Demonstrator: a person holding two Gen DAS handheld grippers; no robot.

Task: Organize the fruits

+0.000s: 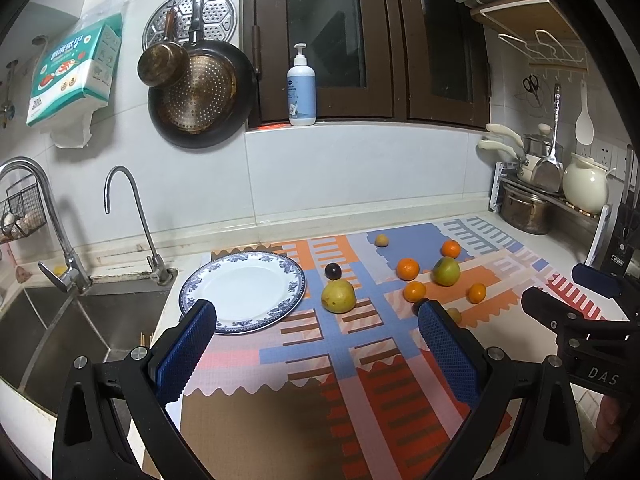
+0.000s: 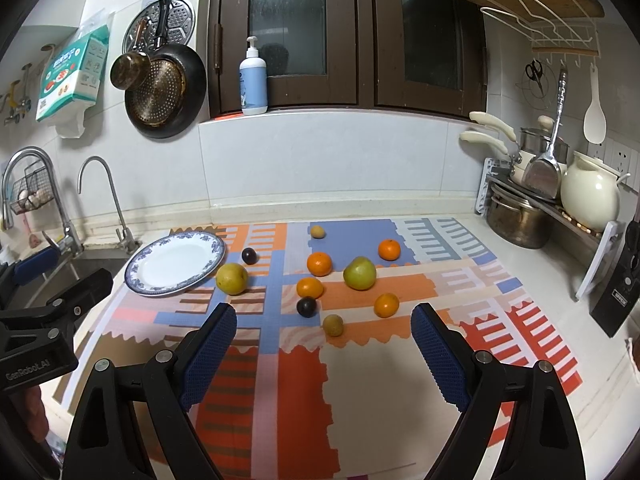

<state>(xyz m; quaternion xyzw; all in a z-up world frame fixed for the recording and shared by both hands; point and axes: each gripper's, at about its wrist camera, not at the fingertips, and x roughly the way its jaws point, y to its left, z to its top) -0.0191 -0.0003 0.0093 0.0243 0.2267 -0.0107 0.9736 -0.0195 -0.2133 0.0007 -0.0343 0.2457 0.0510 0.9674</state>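
- Nearest, left hand-held gripper (image 1: 316, 320) and right hand-held gripper (image 2: 324, 324): both spread wide with nothing between the blue pads, hovering over the near part of the patterned mat (image 2: 288, 380) on the tabletop (image 2: 500, 240).
- Next out, small greenish-brown fruit (image 2: 333, 325) and dark plum (image 2: 307, 306), close together: light, smooth, likely to roll; best pinched across the middle.
- Mid-mat, four oranges (image 2: 319, 264) scattered loose: firm, dimpled skin, probably easy to grip at the widest part.
- Among them, green apple (image 2: 359, 273); left of it, yellow pear (image 2: 232, 278) just beside the plate: heaviest pieces, hard but bruisable, calling for a wide, gentle hold.
- Left, blue-rimmed plate (image 2: 138, 280), bare: presumed destination, breakable.
- Farther back, second dark plum (image 2: 249, 255) and small tan fruit (image 2: 317, 232), apart from the rest.
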